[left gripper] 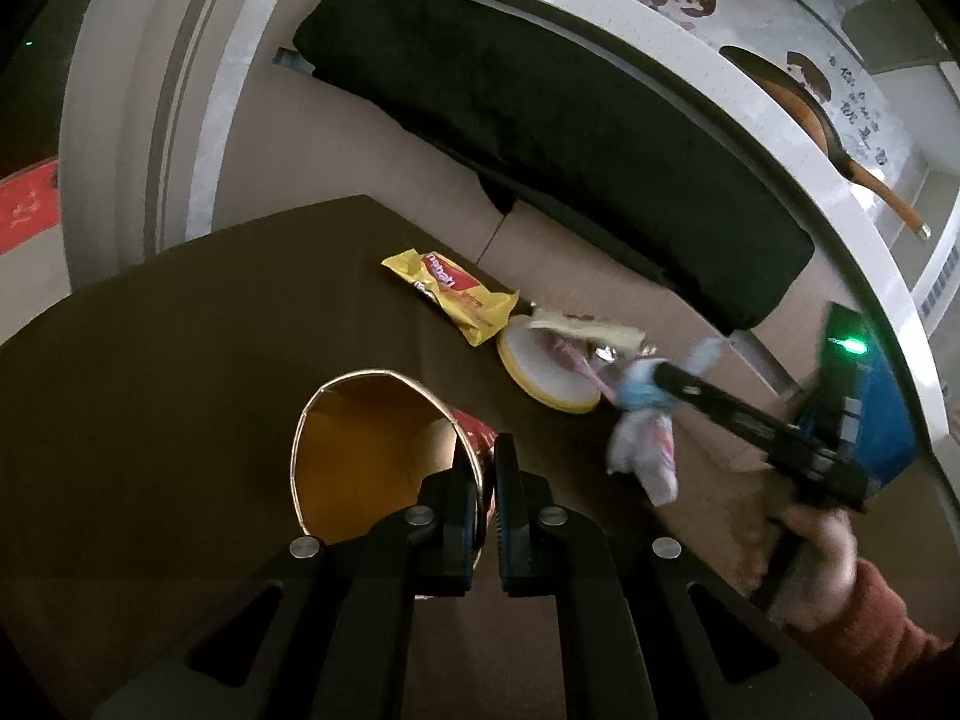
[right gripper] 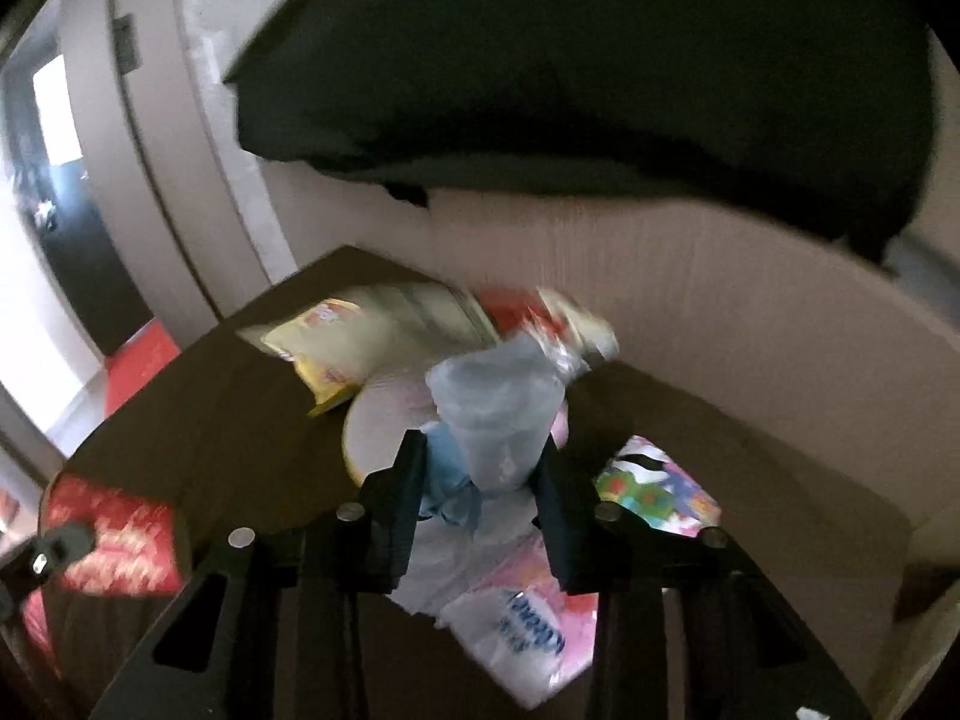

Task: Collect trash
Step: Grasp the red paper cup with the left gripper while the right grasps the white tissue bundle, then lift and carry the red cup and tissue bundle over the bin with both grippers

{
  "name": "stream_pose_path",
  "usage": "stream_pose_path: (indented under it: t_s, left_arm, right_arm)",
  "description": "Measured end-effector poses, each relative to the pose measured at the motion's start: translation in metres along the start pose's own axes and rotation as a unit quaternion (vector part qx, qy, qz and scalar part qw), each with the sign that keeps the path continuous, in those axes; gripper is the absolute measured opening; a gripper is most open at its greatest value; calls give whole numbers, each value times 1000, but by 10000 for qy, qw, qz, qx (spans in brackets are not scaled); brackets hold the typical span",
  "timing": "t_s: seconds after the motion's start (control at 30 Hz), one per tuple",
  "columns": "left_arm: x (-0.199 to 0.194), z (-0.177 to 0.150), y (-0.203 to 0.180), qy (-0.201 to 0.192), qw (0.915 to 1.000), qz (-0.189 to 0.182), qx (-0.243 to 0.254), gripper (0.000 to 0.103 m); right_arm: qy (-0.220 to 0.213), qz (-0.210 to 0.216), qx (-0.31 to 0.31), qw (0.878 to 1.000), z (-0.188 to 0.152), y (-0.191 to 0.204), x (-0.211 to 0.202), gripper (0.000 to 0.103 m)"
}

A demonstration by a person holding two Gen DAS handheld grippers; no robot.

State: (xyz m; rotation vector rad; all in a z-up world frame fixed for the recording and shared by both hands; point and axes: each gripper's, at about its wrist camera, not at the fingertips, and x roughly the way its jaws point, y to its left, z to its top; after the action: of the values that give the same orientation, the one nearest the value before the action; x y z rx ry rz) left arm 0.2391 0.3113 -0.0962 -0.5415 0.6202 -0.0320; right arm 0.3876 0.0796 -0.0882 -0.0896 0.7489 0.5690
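- Left wrist view, lower centre: my left tongs [left gripper: 487,474] pinch the rim of the red paper cup [left gripper: 384,456], its mouth open.
- Right of frame: my right tongs [left gripper: 651,384] clamp a crumpled plastic wrapper [left gripper: 645,450] above the bench [left gripper: 180,360].
- Next, I judge: drop the wrapper into the cup.

Crumpled plastic wrapper [right gripper: 498,420], tipped paper tub [left gripper: 372,450].

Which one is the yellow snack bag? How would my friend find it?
Start at the dark brown table and look to its far edge. The yellow snack bag lies flat there, beside a round yellow-rimmed lid. It alone is crinkly yellow with a red logo.
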Motion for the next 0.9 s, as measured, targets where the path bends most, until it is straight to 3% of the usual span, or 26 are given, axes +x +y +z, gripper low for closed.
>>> stream_pose_path:
  t_s: [0.3, 0.5, 0.9]
  left_arm:
    - [-8, 1, -23, -208, 9990, 294, 262, 3]
    - [-35, 7, -54, -488, 9966, 305, 585, 3]
    - [-71, 9, -162, -891, 9852, -114, 1457, 3]
  right_arm:
    - [-330, 367, 292, 9984, -7, -14, -82, 32]
    - [-621, 302, 55, 9976, -5, -12, -122, 32]
    - [-1117, 108, -12, 9937, -13, -36, -201, 32]
